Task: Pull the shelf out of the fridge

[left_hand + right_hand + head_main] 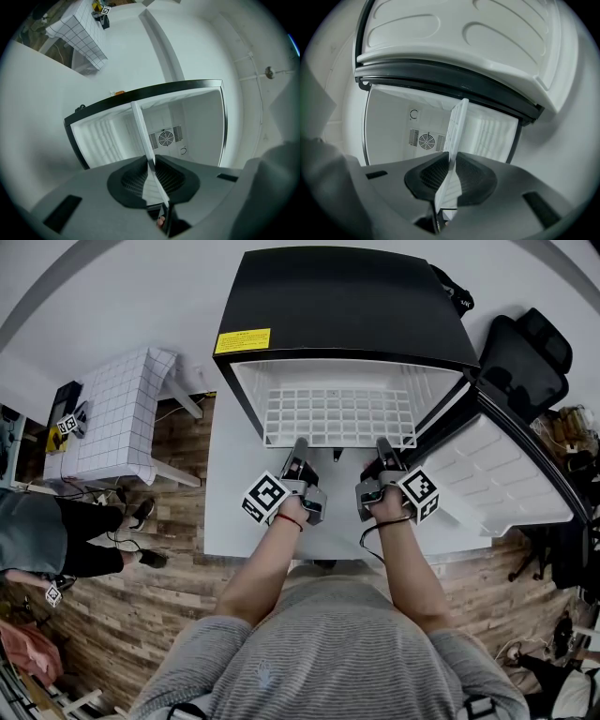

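Note:
A black mini fridge [347, 306] stands open in the head view. Its white wire shelf [339, 416] sticks partway out of the opening, front edge toward me. My left gripper [300, 443] is shut on the left part of that front edge and my right gripper [383, 443] on the right part. In the left gripper view the shelf [140, 126] runs edge-on as a thin white strip into the left gripper [151, 161], whose pads [133, 176] press on it. The right gripper view shows the same: the shelf [458, 124] is pinched in the right gripper [451, 157].
The fridge door [511, 470] hangs open to the right, close by my right hand. A white checked table [117, 413] and a person's legs [66, 535] are at the left. A black chair [525, 357] stands behind the door. A fan vent [165, 138] sits on the fridge's back wall.

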`<control>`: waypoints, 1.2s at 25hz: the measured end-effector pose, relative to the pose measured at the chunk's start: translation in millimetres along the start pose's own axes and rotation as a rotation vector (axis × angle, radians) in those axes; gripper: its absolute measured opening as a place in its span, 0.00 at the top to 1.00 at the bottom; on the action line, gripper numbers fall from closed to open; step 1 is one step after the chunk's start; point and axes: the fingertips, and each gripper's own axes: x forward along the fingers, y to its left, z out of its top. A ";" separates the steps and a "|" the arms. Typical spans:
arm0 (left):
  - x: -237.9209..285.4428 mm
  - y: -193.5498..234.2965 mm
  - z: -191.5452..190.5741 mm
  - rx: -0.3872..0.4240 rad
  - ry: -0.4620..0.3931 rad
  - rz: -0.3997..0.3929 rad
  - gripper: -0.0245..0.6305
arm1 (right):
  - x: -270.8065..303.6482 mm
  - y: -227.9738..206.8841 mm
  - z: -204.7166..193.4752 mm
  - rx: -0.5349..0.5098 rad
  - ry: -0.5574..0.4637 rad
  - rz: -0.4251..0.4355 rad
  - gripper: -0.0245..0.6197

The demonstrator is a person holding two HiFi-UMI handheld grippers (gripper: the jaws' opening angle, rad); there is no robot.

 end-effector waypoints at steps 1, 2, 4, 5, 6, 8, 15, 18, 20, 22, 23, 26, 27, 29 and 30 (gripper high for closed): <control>-1.2 0.0 -0.4 -0.001 0.001 -0.001 0.88 | -1.2 -0.2 -0.6 0.002 -0.001 0.001 0.88; -2.6 0.0 -1.0 -0.003 0.002 -0.001 0.88 | -2.6 -0.6 -1.1 0.003 -0.001 0.001 0.88; -5.1 -0.1 -2.2 -0.005 0.004 -0.002 0.88 | -5.2 -1.3 -1.7 0.003 -0.003 0.001 0.88; -6.0 0.0 -2.4 -0.006 0.005 -0.001 0.88 | -6.1 -1.5 -2.0 0.003 -0.003 0.001 0.88; -6.5 0.2 -2.5 -0.006 0.006 0.000 0.88 | -6.6 -1.6 -2.2 0.004 -0.003 0.000 0.88; -7.4 0.2 -3.2 -0.007 0.008 0.001 0.88 | -7.7 -2.1 -2.3 0.006 -0.005 -0.001 0.88; -18.4 1.3 -11.0 -0.006 0.013 -0.008 0.88 | -20.0 -7.8 -5.0 0.008 -0.010 0.008 0.88; -20.4 1.7 -11.6 -0.008 0.016 -0.009 0.88 | -21.8 -8.7 -6.4 0.010 -0.011 0.008 0.88; -16.8 0.5 -9.6 -0.007 0.014 -0.005 0.88 | -18.2 -6.3 -4.7 0.009 -0.007 0.006 0.88; -13.3 -0.6 -8.3 -0.008 0.012 -0.002 0.88 | -14.9 -4.3 -2.9 0.010 -0.003 0.003 0.88; -14.0 -0.3 -8.7 -0.008 0.013 -0.001 0.88 | -15.6 -4.7 -3.2 0.011 -0.002 0.003 0.88; -23.1 1.3 -12.1 -0.008 0.018 -0.005 0.88 | -24.2 -8.2 -7.7 0.010 -0.006 0.005 0.88; -25.4 1.4 -12.8 -0.008 0.018 -0.006 0.88 | -26.5 -8.8 -8.8 0.010 -0.006 0.007 0.88; -25.3 1.2 -12.8 -0.009 0.018 -0.006 0.88 | -26.4 -8.4 -8.9 0.010 -0.006 0.008 0.88; -24.0 1.0 -12.3 -0.009 0.018 -0.006 0.88 | -25.2 -7.9 -8.3 0.011 -0.005 0.007 0.88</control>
